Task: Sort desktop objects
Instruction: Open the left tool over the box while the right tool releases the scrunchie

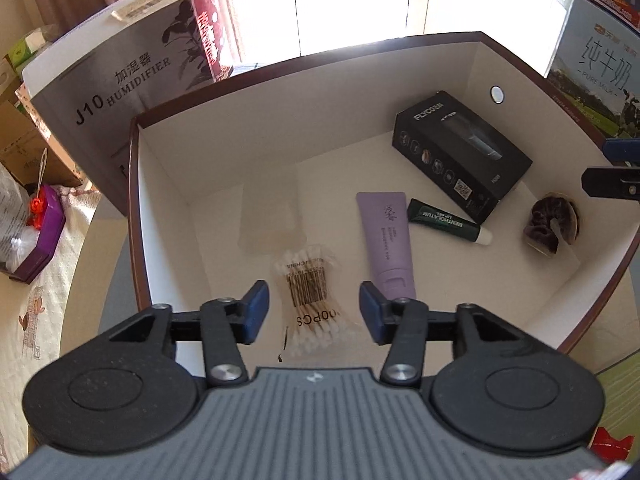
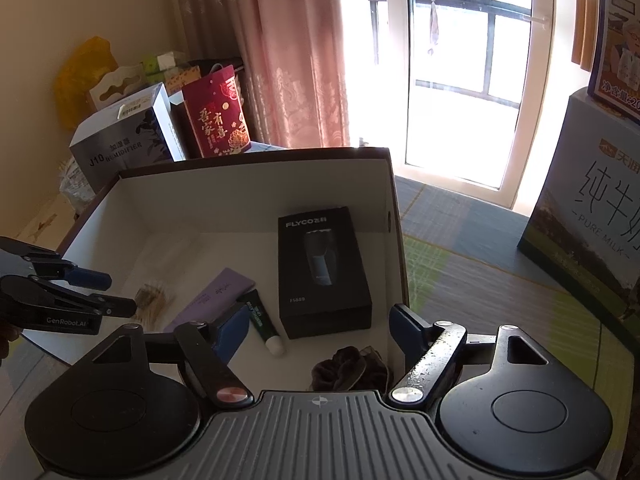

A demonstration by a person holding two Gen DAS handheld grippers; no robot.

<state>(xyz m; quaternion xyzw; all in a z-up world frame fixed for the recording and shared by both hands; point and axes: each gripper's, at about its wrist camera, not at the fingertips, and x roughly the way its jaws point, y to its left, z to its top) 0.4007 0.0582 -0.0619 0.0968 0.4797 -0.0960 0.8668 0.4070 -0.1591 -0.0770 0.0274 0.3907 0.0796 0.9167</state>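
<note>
Left wrist view: a clear pack of cotton swabs (image 1: pixel 310 300) lies on the floor of the white-lined storage box (image 1: pixel 168 184), directly between the spread, empty fingers of the left gripper (image 1: pixel 313 312). Beside it rest a lilac tube (image 1: pixel 389 244), a green Mentholatum lip balm (image 1: pixel 446 221), a black Flyco shaver box (image 1: pixel 460 148) and a dark scrunchie (image 1: pixel 550 224). The right gripper (image 2: pixel 316 330) hovers wide open above the scrunchie. Any lift should probably clear the box wall.

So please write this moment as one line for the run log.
left gripper: open, above cotton swabs | right gripper: open, above scrunchie | box: holds swabs, purple tube, green tube, shaver box, scrunchie
</note>
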